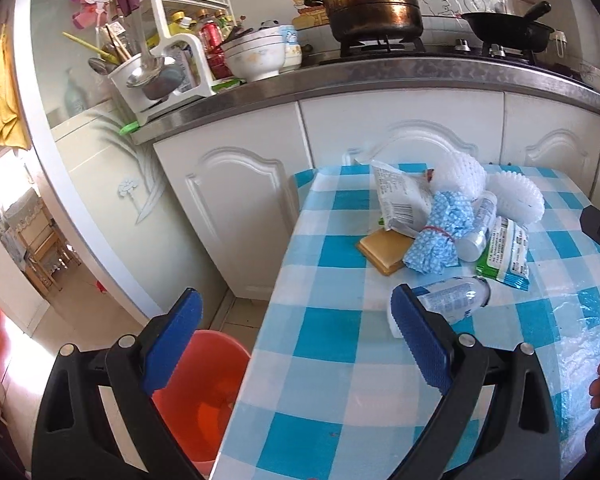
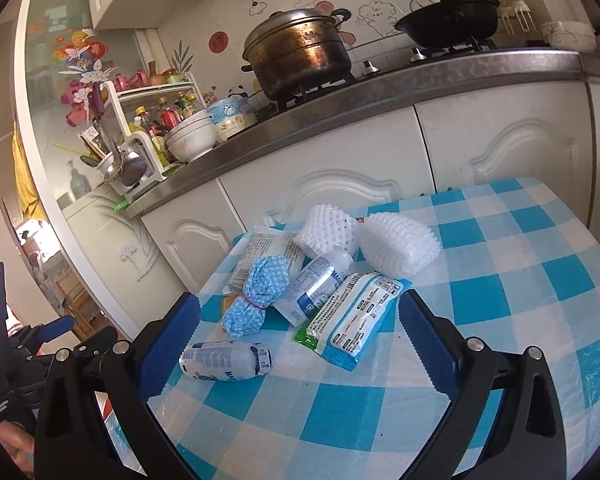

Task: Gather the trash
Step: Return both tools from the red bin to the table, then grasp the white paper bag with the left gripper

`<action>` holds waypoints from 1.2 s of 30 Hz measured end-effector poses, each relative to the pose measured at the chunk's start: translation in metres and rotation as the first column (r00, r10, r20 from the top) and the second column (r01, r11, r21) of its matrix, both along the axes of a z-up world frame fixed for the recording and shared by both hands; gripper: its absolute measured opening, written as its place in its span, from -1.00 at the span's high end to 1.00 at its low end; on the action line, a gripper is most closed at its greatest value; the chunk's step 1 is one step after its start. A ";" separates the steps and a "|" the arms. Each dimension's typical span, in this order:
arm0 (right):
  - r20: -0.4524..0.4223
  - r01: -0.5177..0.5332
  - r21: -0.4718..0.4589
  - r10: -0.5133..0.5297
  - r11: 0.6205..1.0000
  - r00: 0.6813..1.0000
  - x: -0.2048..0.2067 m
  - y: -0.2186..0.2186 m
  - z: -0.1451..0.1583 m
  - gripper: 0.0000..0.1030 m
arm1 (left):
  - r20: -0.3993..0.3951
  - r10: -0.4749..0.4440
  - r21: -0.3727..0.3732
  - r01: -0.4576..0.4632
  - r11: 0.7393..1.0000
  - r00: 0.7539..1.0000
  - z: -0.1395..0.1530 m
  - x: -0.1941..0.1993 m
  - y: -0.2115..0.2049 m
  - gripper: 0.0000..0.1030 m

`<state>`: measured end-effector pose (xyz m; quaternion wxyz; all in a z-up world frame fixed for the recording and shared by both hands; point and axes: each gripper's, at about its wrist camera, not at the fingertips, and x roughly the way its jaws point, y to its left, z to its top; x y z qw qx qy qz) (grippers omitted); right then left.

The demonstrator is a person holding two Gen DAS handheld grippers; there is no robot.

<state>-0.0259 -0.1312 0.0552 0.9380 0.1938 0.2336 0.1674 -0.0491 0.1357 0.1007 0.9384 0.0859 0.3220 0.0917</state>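
Observation:
A pile of trash lies on the blue-checked table (image 2: pixel 499 300): two white foam nets (image 2: pixel 397 246), an upright-lying small bottle (image 2: pixel 319 286), a blue-white wrapper pack (image 2: pixel 355 320), a blue mesh bundle (image 2: pixel 256 296), a grey packet (image 2: pixel 266 252) and a fallen bottle (image 2: pixel 226 360). My right gripper (image 2: pixel 300 340) is open, hovering just before the pile. My left gripper (image 1: pixel 296 340) is open over the table's left edge; the fallen bottle (image 1: pixel 455 300) lies by its right finger. An orange bin (image 1: pixel 204 396) stands on the floor below.
White cabinets (image 1: pixel 399 128) and a counter with a pot (image 1: pixel 373 4), a wok (image 1: pixel 511 28), bowls (image 1: pixel 256 56) and a utensil rack (image 1: pixel 152 68) stand behind the table. A tan flat box (image 1: pixel 385 250) lies under the pile. Clear plastic sheet (image 1: pixel 583 344) covers the table's right part.

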 end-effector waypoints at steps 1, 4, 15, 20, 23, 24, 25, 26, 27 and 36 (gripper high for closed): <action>-0.013 -0.003 0.022 0.003 1.000 1.000 0.002 -0.005 -0.003 -0.91 | -0.021 -0.029 -0.031 0.029 0.999 0.999 0.002 0.004 -0.001 -0.86; -0.056 0.003 0.075 0.001 0.997 0.998 0.007 -0.018 -0.012 -0.91 | -0.046 -0.104 -0.173 0.095 0.980 0.994 0.011 0.020 0.002 -0.86; -0.111 0.004 0.213 0.020 0.977 0.994 0.015 -0.055 -0.023 -0.91 | -0.154 -0.233 -0.486 0.132 0.864 0.960 -0.005 0.165 -0.003 -0.84; -0.145 0.003 0.215 0.029 0.977 0.989 0.021 -0.060 -0.030 -0.91 | -0.213 -0.308 -0.590 0.129 0.797 0.927 -0.037 0.224 -0.007 -0.81; -0.160 -0.001 0.230 0.039 0.973 0.986 0.024 -0.062 -0.035 -0.91 | -0.245 -0.318 -0.620 0.104 0.778 0.916 -0.054 0.244 -0.007 -0.75; -0.159 -0.007 0.238 0.046 0.971 0.986 0.025 -0.063 -0.036 -0.91 | -0.255 -0.318 -0.616 0.100 0.782 0.913 -0.058 0.249 -0.008 -0.73; -0.157 -0.010 0.242 0.050 0.970 0.986 0.025 -0.063 -0.036 -0.91 | -0.266 -0.317 -0.609 0.096 0.787 0.911 -0.062 0.253 -0.008 -0.65; -0.153 -0.013 0.243 0.052 0.970 0.987 0.025 -0.063 -0.036 -0.91 | -0.274 -0.319 -0.609 0.093 0.788 0.907 -0.065 0.256 -0.009 -0.52; -0.151 -0.013 0.241 0.051 0.970 0.987 0.025 -0.063 -0.036 -0.91 | -0.280 -0.325 -0.616 0.091 0.783 0.903 -0.067 0.257 -0.010 -0.45; -0.167 -0.012 0.198 0.045 0.980 0.985 0.026 -0.057 -0.037 -0.91 | -0.310 -0.342 -0.640 0.071 0.765 0.887 -0.077 0.257 -0.012 0.37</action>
